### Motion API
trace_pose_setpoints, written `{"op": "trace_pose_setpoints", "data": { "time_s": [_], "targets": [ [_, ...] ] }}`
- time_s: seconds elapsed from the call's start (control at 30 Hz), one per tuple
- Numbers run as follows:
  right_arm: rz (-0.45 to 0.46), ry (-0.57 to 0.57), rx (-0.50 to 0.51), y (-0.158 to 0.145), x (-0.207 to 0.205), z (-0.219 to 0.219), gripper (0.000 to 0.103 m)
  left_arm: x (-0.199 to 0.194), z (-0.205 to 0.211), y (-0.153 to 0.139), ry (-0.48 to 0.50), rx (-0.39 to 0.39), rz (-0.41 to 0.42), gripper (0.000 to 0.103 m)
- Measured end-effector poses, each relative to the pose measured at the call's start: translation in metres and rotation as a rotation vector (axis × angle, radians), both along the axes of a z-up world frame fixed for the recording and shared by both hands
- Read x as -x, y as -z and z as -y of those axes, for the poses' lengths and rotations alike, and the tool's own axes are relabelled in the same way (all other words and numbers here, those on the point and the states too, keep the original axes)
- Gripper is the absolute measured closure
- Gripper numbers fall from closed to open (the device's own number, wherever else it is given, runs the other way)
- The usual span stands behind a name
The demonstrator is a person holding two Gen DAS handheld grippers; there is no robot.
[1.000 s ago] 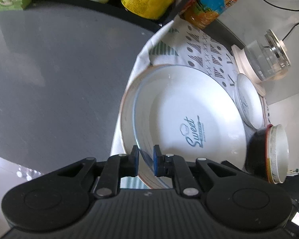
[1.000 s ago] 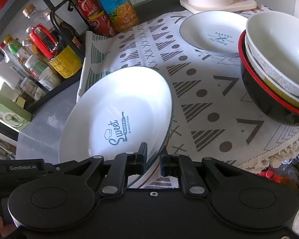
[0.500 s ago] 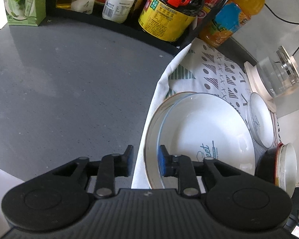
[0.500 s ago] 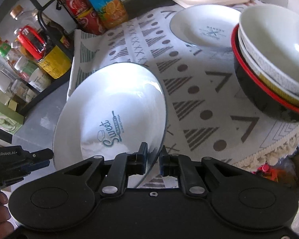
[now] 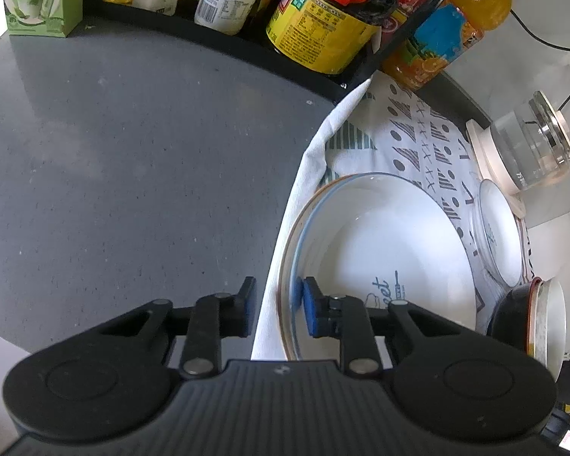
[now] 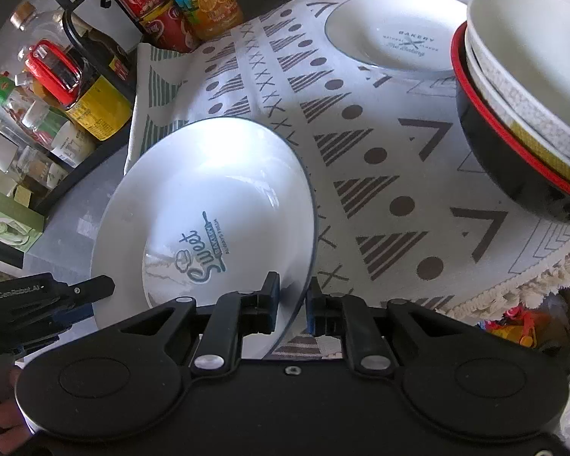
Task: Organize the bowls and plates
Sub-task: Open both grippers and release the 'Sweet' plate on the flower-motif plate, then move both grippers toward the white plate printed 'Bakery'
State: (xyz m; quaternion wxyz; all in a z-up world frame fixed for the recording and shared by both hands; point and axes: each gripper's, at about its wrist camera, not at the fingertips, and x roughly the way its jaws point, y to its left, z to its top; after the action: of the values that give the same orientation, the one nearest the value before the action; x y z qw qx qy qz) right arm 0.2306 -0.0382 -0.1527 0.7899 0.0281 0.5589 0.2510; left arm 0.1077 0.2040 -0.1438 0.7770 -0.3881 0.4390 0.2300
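Note:
A large white plate (image 5: 380, 250) (image 6: 209, 190) with a blue rim and "Sweet" lettering lies at the left edge of the patterned cloth (image 6: 380, 174). It seems to rest in a brown-rimmed plate (image 5: 285, 266) underneath. My left gripper (image 5: 277, 309) (image 6: 91, 298) straddles the plate's left rim and the cloth edge. Its jaws are closing, but the pads stand off the rim. My right gripper (image 6: 292, 306) has the near rim between its pads, and its jaws are starting to open. A small "Bakery" plate (image 5: 501, 235) (image 6: 395, 38) and a stack of nested bowls (image 5: 528, 319) (image 6: 513, 114) sit on the cloth.
A black rack with sauce bottles (image 5: 315, 30) and an orange juice bottle (image 5: 456, 26) line the back. A glass kettle (image 5: 528, 152) stands behind the small plate, a green box (image 5: 34, 0) at far left. Grey countertop (image 5: 133, 152) stretches left of the cloth, whose fringe hangs over the front edge.
My left gripper has let go of the plate's rim and its jaws have spread. The large plate has sunk lower and flatter. The right gripper stays on the near rim.

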Motion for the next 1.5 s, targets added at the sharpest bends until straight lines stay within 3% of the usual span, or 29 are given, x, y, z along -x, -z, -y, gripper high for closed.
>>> {"op": "trace_pose_setpoints", "data": {
  "time_s": [0.17,0.33,0.4,0.47,0.57,0.77,0.97,1.5],
  "targets": [
    [-0.004,-0.016,0.002,-0.004,-0.002,0.0,0.083,-0.007,-0.002,-0.001,0.006,0.007,-0.034,0.081],
    [0.029,-0.045,-0.025,-0.026,-0.008,0.004,0.074,-0.013,-0.002,-0.018,0.02,-0.013,-0.041,0.073],
    [0.041,-0.048,-0.042,-0.034,-0.013,0.007,0.067,-0.018,-0.001,-0.024,0.035,-0.01,-0.035,0.06],
    [0.057,-0.046,-0.048,-0.042,-0.017,0.009,0.048,-0.024,0.003,-0.033,0.047,-0.029,-0.021,0.049],
    [0.084,-0.047,-0.06,-0.054,-0.024,0.01,0.039,-0.034,0.008,-0.043,0.062,-0.053,-0.002,0.036],
    [0.134,-0.051,-0.085,-0.077,-0.041,0.016,0.013,-0.059,0.018,-0.055,0.093,-0.057,0.021,0.033],
    [0.165,-0.031,-0.103,-0.097,-0.067,0.029,0.003,-0.088,0.029,-0.065,0.134,-0.056,0.042,0.031],
    [0.191,0.045,-0.075,-0.109,-0.157,0.075,0.0,-0.181,0.06,-0.066,0.18,0.017,0.106,0.03]
  ]
}}
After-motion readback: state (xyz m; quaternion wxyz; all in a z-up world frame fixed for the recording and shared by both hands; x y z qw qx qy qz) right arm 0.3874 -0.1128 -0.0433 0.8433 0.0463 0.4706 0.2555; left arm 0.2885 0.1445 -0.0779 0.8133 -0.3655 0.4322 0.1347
